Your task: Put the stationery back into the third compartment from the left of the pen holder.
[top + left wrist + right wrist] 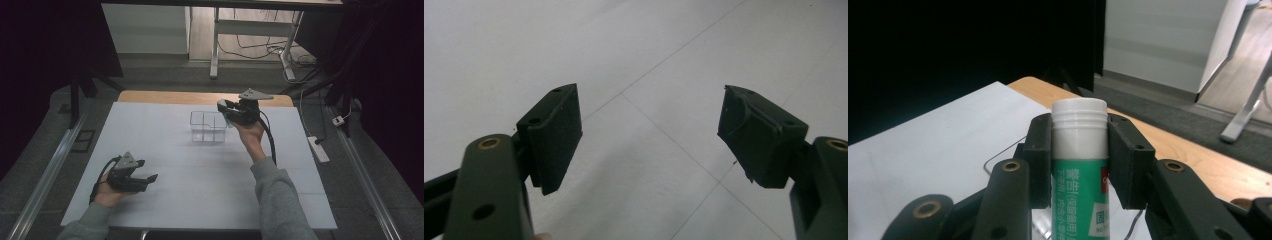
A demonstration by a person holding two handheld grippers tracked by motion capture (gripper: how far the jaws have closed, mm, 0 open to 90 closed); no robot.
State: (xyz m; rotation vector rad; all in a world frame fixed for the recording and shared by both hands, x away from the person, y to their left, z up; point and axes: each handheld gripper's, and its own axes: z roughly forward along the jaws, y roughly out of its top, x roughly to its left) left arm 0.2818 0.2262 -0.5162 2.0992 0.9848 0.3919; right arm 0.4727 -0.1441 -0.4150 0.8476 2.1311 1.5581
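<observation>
Your right gripper (pixel 223 106) is clamped on a glue stick (pixel 1079 165), a green-labelled tube with a white ribbed cap, and in the right gripper view the two pads press on it just below the cap, so the body hangs down between the jaws and the cap stands free above them. In the high view you hold it at the right-hand rim of the clear wire basket (pixel 208 127), raised off the table, which looks like the stance for lowering the tube into one of the compartments; which compartment it lines up with I cannot tell. Gripping near the top leaves the lower length free to go in first, though a tilt could catch it on the wire rim. Your left gripper (pixel 148 178) rests low near the front left of the table with its jaws standing wide apart and nothing between them, well away from the basket and out of the other arm's path. The work surface is a pale sheet (pixel 150 150) with faint seams laid over a wooden tabletop (pixel 165 97), whose edge shows at the far side. Beyond it lie grey floor, desk legs, loose cables and a power strip (pixel 318 149), with dark curtains on both sides.
</observation>
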